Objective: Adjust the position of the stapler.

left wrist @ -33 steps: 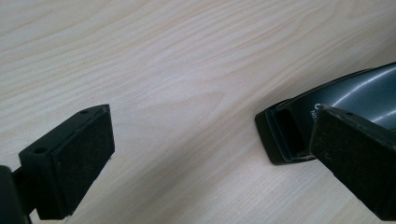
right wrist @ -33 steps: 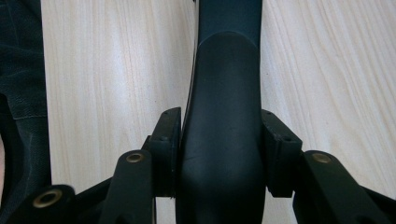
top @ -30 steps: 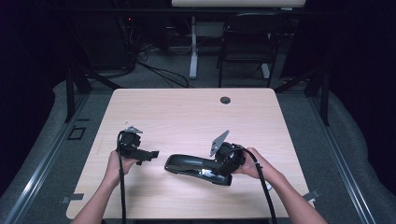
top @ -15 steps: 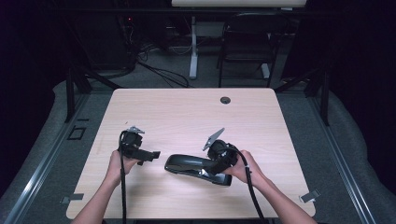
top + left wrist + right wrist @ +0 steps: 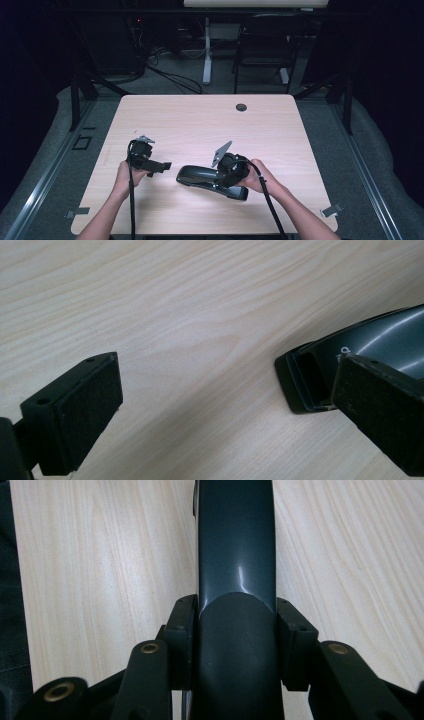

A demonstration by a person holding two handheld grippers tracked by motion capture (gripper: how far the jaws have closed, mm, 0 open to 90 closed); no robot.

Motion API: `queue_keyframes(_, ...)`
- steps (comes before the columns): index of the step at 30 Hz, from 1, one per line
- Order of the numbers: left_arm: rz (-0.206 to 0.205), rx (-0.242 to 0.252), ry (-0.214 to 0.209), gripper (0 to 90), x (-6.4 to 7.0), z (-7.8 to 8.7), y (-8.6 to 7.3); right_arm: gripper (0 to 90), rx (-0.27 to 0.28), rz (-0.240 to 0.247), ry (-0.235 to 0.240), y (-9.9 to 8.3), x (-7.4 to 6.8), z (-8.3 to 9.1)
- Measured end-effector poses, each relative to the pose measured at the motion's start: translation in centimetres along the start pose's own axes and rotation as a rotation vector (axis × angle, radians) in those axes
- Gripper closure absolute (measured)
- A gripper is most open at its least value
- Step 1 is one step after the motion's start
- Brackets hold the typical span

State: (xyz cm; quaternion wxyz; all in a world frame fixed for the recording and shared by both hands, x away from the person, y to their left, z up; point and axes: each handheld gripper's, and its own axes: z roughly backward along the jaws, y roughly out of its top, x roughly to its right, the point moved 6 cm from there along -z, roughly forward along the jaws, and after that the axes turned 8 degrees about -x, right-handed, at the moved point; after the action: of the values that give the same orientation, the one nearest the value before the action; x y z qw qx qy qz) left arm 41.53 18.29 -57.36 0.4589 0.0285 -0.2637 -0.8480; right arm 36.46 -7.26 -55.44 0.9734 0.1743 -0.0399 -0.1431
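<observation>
Since the earlier frame, the right gripper has shifted slightly left along the long, glossy dark-grey plastic stapler and now clamps its body, jaws tight on both flanks. Stapler lies flat, near the light wooden table's front edge. Left gripper hovers just beside the stapler's end, jaws wide apart, holding nothing.

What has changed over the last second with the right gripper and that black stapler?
The right gripper slid left along the black stapler, from its right end toward the middle, and now its jaws clamp the body on both sides, as the right gripper view shows. The stapler itself lies where it did on the table. The left gripper stayed put, jaws open, beside the stapler's left end.
</observation>
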Motion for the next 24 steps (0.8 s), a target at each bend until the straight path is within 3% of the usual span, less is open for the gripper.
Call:
queue_keyframes(3, 0.003, 0.001, 0.002, 0.2, 0.0, 0.0, 0.0, 58.5, -0.002, 0.028, 0.009, -0.1, 0.0, 0.1)
queue_keyframes(4, 0.002, 0.003, 0.002, 0.2, -0.1, 0.0, 0.0, 58.4, 0.001, 0.072, 0.023, -0.3, -0.1, 0.1)
queue_keyframes(5, 0.002, 0.003, 0.002, 0.2, -0.1, 0.0, 0.0, 58.4, 0.001, 0.072, 0.023, -0.3, -0.1, 0.1)
queue_keyframes(6, 0.0, 0.001, 0.002, 0.2, -0.1, 0.1, -0.1, 58.4, 0.01, 0.118, 0.043, -0.6, -0.1, 0.2)
queue_keyframes(8, 0.001, 0.002, 0.002, 0.2, -0.1, 0.1, -0.1, 58.7, 0.006, 0.153, 0.072, -1.1, -0.1, 0.4)
queue_keyframes(10, -0.004, 0.002, 0.003, 0.2, -0.1, 0.1, -0.1, 58.8, 0.004, 0.153, 0.084, -1.3, 0.0, 0.5)
queue_keyframes(12, -0.003, 0.001, 0.001, 0.2, 0.0, 0.1, 0.0, 56.0, -0.005, 0.106, 0.111, -1.8, 0.3, 0.9)
queue_keyframes(13, -0.003, 0.001, 0.001, 0.2, 0.0, 0.1, 0.0, 56.0, -0.005, 0.106, 0.111, -1.8, 0.3, 0.9)
queue_keyframes(14, -0.003, -0.001, 0.001, 0.2, 0.0, 0.1, 0.0, 50.1, -0.002, 0.093, 0.103, -1.9, 0.4, 1.0)
queue_keyframes(15, -0.003, -0.001, 0.002, 0.2, 0.0, 0.1, 0.0, 43.8, -0.009, 0.043, 0.078, -2.1, 0.6, 1.3)
queue_keyframes(16, -0.005, 0.003, 0.002, 0.2, 0.0, 0.1, 0.0, 43.7, 0.02, -0.034, 0.095, -2.7, 0.8, 2.0)
queue_keyframes(17, -0.005, 0.003, 0.002, 0.2, 0.0, 0.1, 0.0, 43.7, 0.02, -0.034, 0.095, -2.7, 0.8, 2.0)
queue_keyframes(18, -0.002, 0.005, 0.002, 0.2, 0.0, 0.2, 0.0, 43.2, 0.018, -0.088, 0.083, -3.7, 0.7, 2.6)
queue_keyframes(21, 0.001, 0.005, 0.003, 0.2, 0.0, 0.2, 0.0, 42.8, 0.003, -0.119, 0.063, -4.6, 0.7, 3.0)
queue_keyframes(24, -0.003, 0.004, 0.001, 0.2, 0.1, 0.2, 0.0, 43.1, -0.011, -0.182, 0.034, -5.9, 0.5, 3.3)
